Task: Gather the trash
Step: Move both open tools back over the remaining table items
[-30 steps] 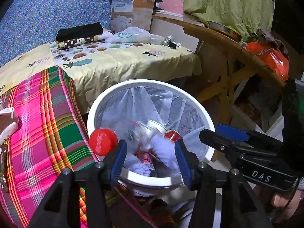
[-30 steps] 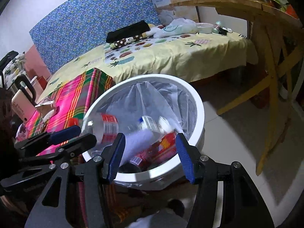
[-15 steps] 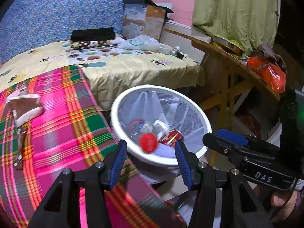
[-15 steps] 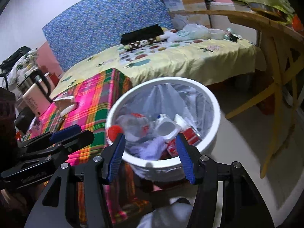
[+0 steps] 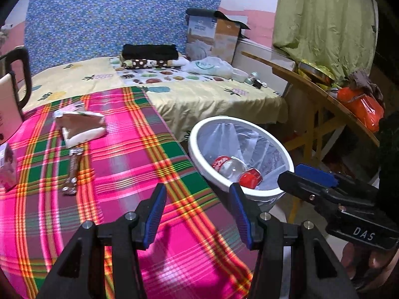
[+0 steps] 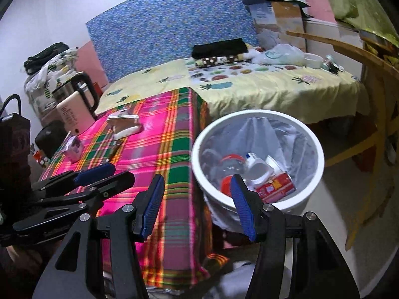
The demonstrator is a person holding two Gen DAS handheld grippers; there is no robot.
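A white trash bin [image 5: 199,127] [image 6: 197,142] with a clear liner stands beside the plaid-covered table [image 5: 124,164] [image 6: 174,129]. It holds a plastic bottle [image 5: 228,165] [image 6: 230,165], a red can [image 5: 250,178] [image 6: 275,185] and other scraps. On the table lie a crumpled brown-and-white wrapper [image 5: 82,127] [image 6: 124,124], a thin snack wrapper [image 5: 72,172] and a small packet [image 5: 6,167] [image 6: 73,148]. My left gripper [image 5: 197,214] is open and empty over the table's near edge. My right gripper [image 6: 197,205] is open and empty at the bin's near rim.
A kettle [image 6: 79,99] stands at the table's far left. Behind is a bed [image 5: 199,97] with folded clothes [image 5: 149,52] and a plastic bag [image 5: 209,66]. A wooden table [image 5: 321,94] with an orange bag [image 5: 361,104] stands at the right.
Both grippers have drawn back and swung left from over the bin toward the table. The red-capped bottle, seen at the bin's rim a second ago, now lies inside it.
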